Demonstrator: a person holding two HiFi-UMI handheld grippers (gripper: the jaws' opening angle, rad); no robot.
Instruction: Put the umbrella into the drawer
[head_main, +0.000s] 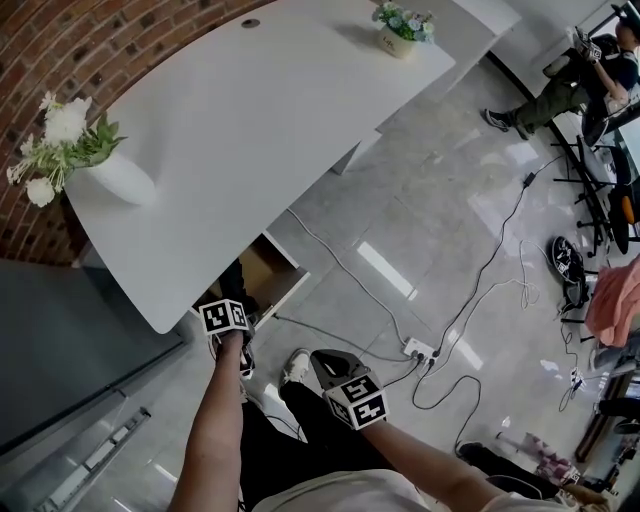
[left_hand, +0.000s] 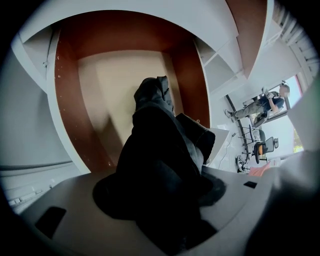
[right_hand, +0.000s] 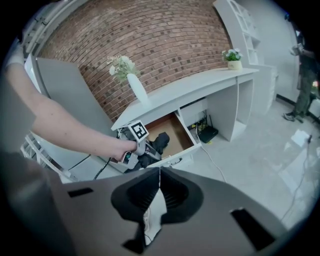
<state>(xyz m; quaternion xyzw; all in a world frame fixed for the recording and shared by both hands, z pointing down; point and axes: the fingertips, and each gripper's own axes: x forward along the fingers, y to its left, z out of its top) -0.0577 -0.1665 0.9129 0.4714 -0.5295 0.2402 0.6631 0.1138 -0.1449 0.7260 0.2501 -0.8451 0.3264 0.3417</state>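
Observation:
A black folded umbrella (left_hand: 160, 150) fills my left gripper (left_hand: 160, 200), which is shut on it. Its far end reaches over the open drawer (left_hand: 115, 85), whose wooden inside is otherwise bare. In the right gripper view the umbrella (right_hand: 159, 142) lies across the drawer (right_hand: 175, 127) near its front, with my left gripper (right_hand: 149, 154) beside the drawer's left end. From the head view the drawer (head_main: 272, 262) sticks out from under the white desk (head_main: 250, 120), and the left gripper (head_main: 232, 298) is at its near corner. My right gripper (head_main: 330, 362) hangs back over the floor, shut and holding nothing (right_hand: 160, 182).
A white vase of flowers (head_main: 115, 175) and a small flower pot (head_main: 400, 30) stand on the desk. A power strip (head_main: 418, 350) and cables lie on the floor to the right. A black box (right_hand: 207, 134) sits under the desk. A person (head_main: 570, 85) is far right.

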